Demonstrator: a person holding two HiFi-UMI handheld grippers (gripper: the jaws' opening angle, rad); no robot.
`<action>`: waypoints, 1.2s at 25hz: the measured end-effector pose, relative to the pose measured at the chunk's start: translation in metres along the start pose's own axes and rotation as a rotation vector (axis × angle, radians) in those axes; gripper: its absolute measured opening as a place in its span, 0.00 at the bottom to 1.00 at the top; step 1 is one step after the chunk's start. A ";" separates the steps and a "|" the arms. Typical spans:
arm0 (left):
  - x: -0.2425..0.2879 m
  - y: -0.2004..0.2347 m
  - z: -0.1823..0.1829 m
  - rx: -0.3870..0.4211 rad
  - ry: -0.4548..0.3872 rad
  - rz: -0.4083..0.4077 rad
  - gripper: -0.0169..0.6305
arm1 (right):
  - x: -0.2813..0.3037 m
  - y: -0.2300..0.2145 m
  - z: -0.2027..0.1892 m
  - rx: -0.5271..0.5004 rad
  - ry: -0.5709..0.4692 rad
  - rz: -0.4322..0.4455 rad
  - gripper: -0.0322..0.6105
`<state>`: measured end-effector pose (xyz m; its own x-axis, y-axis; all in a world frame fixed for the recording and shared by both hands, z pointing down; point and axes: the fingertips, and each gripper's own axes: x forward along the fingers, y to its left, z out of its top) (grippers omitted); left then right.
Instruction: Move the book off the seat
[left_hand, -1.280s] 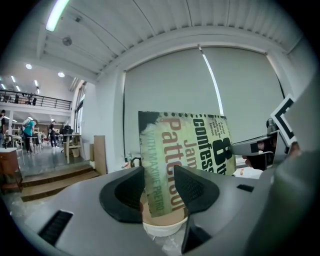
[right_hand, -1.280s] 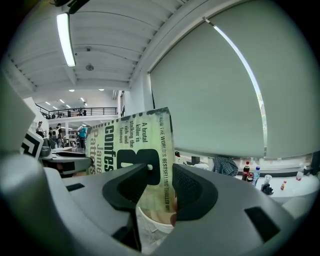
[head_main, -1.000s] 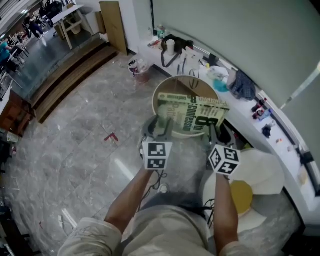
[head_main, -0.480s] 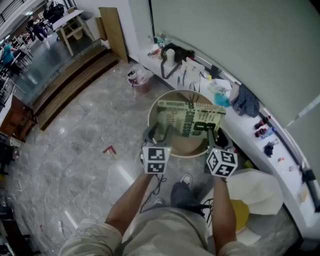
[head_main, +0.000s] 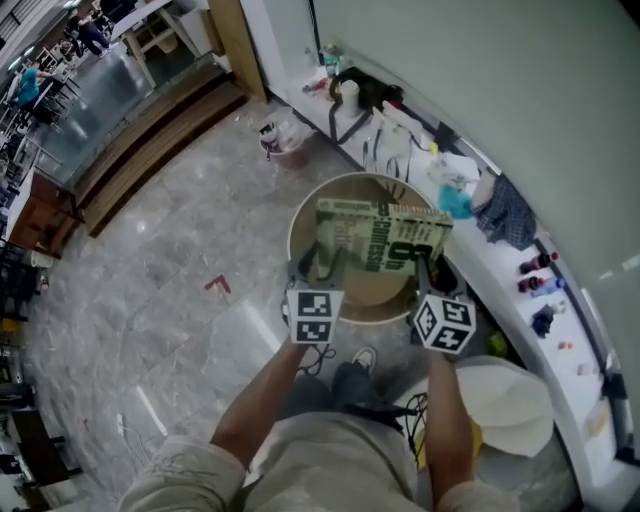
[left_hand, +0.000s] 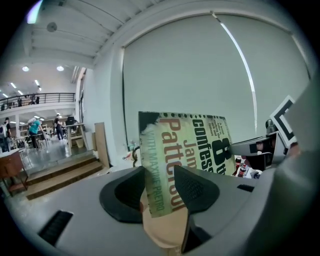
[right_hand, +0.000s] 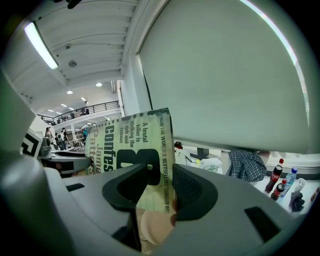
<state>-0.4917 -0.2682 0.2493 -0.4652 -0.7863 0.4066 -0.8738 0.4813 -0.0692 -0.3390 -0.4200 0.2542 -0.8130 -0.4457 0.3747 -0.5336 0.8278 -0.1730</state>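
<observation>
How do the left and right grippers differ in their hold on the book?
The left gripper clamps the book at its left end; the right gripper clamps its right end. The left gripper's jaws close over brown lettering, the right gripper's over the big black 8. Shared: both are shut on the book's near edge, holding it over the round seat.

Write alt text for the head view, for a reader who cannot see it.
Seen from above, the left gripper and right gripper each clamp the near edge of a green book, holding it over a round tan seat. A cluttered white counter curves along the right; marble floor lies to the left.
</observation>
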 end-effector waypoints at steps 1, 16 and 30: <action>0.006 -0.001 -0.004 -0.005 0.014 0.000 0.32 | 0.005 -0.003 -0.004 0.002 0.013 0.003 0.30; 0.080 0.017 -0.116 -0.058 0.222 -0.055 0.32 | 0.080 -0.011 -0.114 0.061 0.247 -0.026 0.30; 0.144 0.039 -0.258 -0.125 0.417 -0.085 0.32 | 0.151 -0.009 -0.250 0.106 0.447 -0.053 0.30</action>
<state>-0.5562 -0.2628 0.5399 -0.2732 -0.6139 0.7406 -0.8710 0.4846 0.0804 -0.3991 -0.4100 0.5398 -0.6163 -0.2764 0.7374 -0.6111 0.7585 -0.2264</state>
